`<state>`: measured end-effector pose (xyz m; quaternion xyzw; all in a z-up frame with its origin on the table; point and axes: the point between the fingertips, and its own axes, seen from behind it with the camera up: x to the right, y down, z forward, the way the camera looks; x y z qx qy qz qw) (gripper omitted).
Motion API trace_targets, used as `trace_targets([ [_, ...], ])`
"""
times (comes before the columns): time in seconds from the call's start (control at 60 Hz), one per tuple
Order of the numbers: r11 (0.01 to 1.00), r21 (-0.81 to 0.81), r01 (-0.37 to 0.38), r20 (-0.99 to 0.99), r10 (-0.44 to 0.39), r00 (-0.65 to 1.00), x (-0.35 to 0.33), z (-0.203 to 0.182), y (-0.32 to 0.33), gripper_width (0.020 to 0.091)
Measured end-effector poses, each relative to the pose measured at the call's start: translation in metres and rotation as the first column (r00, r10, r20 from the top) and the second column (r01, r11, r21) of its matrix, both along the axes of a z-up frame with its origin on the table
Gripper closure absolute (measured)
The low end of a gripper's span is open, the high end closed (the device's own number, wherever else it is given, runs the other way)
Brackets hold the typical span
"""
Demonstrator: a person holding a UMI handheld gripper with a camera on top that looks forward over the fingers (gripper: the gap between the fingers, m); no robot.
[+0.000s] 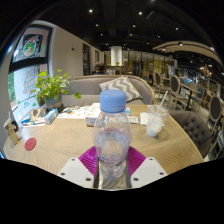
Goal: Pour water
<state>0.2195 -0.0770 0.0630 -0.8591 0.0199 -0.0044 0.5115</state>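
Item: water bottle (113,135), clear, blue cap, upright, long axis vertical, standing between magenta pads (92,160) of hand-held gripper (113,165); pads appear clenched against both sides of bottle
Target, judged: glass with straw (155,122), on bench (60,140), beyond fingers, ahead and to right of bottle, apart from it
Coming move: carry bottle right-forward, tip neck toward glass
Other: potted plant (50,90) far left

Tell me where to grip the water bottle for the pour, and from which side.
Grip the water bottle mid-body, side-on, as the gripper appears to hold it now. It stands upright, its straight wall suits the pads, and the blue cap stays free.
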Motion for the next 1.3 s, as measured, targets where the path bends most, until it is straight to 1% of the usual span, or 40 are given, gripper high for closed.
trace_targets([
  [0.067, 1.000, -0.001, 0.001, 0.004, -0.001, 1.000, -0.001, 0.001, 0.000, 0.0746],
  [0.083, 1.000, 0.000, 0.000, 0.008, 0.000, 1.000, -0.002, 0.002, 0.000, 0.0777],
  [0.283, 0.999, 0.021, 0.024, 0.090, -0.026, 0.996, -0.007, 0.030, 0.007, 0.0780],
  [0.4, 0.999, 0.045, 0.029, 0.156, -0.036, 0.987, -0.021, 0.065, 0.015, 0.0781],
  [0.517, 0.997, 0.072, 0.029, 0.305, -0.050, 0.951, -0.045, 0.116, 0.021, 0.0781],
  [0.6, 0.995, 0.098, -0.001, 0.442, -0.043, 0.896, -0.081, 0.155, 0.029, 0.0780],
  [0.65, 0.993, 0.113, -0.032, 0.529, -0.033, 0.848, -0.103, 0.178, 0.032, 0.0781],
  [0.8, 0.987, 0.094, -0.128, 0.787, 0.005, 0.617, -0.194, 0.218, 0.046, 0.0780],
  [0.883, 0.982, 0.063, -0.177, 0.887, 0.027, 0.462, -0.249, 0.225, 0.053, 0.0782],
  [0.983, 0.977, 0.002, -0.215, 0.961, 0.058, 0.271, -0.302, 0.220, 0.055, 0.0783],
  [1.1, 0.961, -0.102, -0.257, 0.992, 0.116, 0.041, -0.357, 0.194, 0.059, 0.0784],
  [1.15, 0.953, -0.158, -0.258, 0.987, 0.147, -0.061, -0.375, 0.181, 0.058, 0.0779],
  [1.25, 0.933, -0.253, -0.258, 0.956, 0.200, -0.213, -0.398, 0.151, 0.063, 0.0780],
  [1.3, 0.921, -0.294, -0.255, 0.934, 0.221, -0.280, -0.410, 0.144, 0.061, 0.0778],
])
